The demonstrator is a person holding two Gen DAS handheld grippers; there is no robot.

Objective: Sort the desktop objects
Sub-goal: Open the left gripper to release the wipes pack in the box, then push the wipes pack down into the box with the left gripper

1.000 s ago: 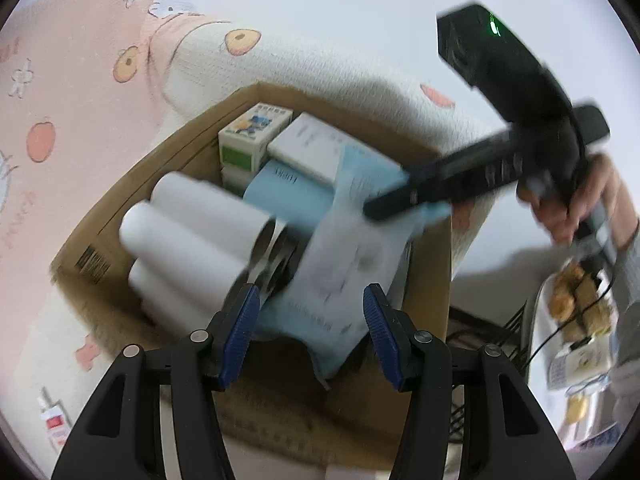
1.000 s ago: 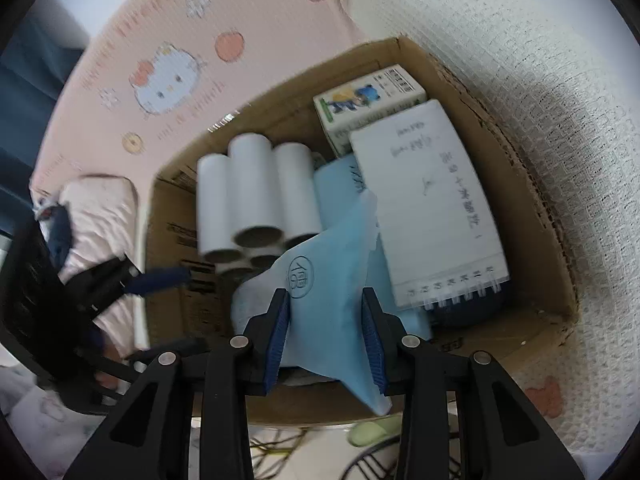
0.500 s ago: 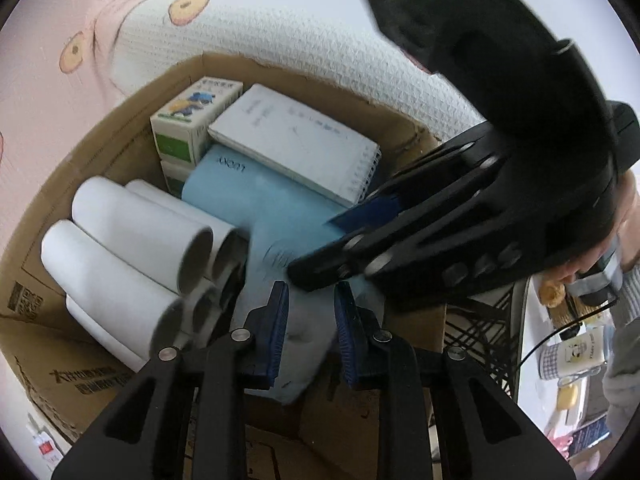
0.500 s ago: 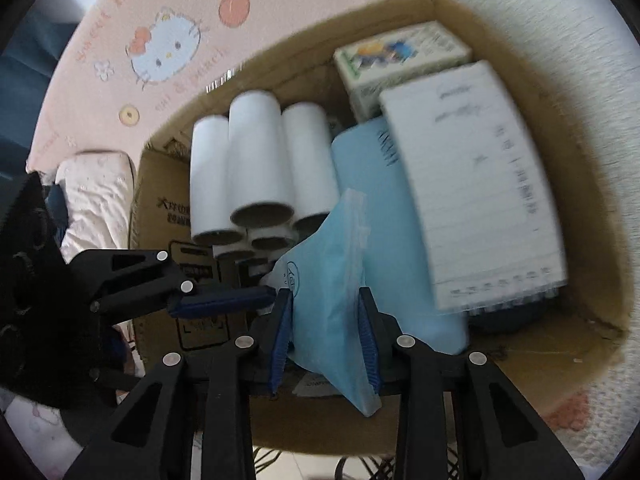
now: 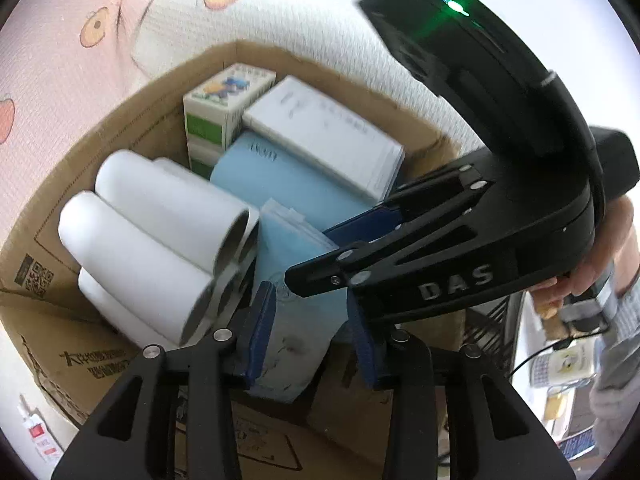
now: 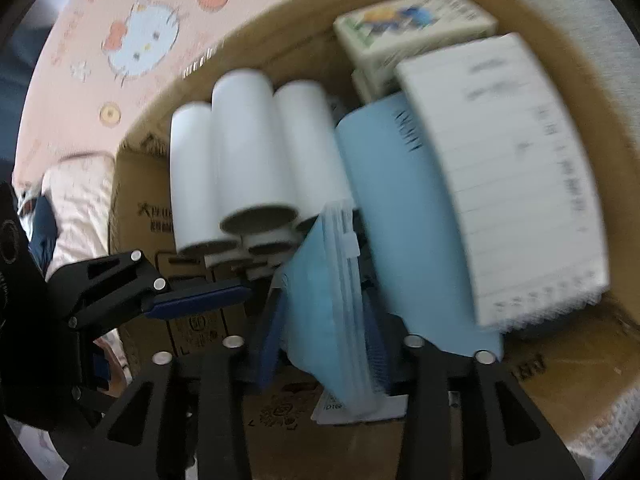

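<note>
**Onlooker A:** Nearest, both tools over the box. The left gripper straddles the lower edge of the blue zip pouch; its jaws are opening, pouch between them, and its blue pads look just clear of the plastic. The right gripper straddles the same pouch from the other side, jaws likewise opening, pouch standing on edge between them (motion blur hides whether a pad is touching).

**Onlooker B:** So the pouch is where?

**A:** Inside the cardboard box, upright in the slot between the white rolls and the pale blue book. Beyond the book, the white notepad lies over it; farthest, in the back corner, stand the green-and-white cartons. Behind the box, a pink cartoon-print cloth.

**B:** How would you finish the release well?

**A:** My judgement: let both jaws spread fully before lifting, then withdraw straight up along the pouch's plane, so no pad drags the zip edge out. The right tool sits across the left one's tips, so it should probably lift first. The pouch is limp; it may slump toward the rolls, which seems harmless.

**B:** Risk?

**A:** Snagging the notepad's edge, or nudging the rolls.
</note>
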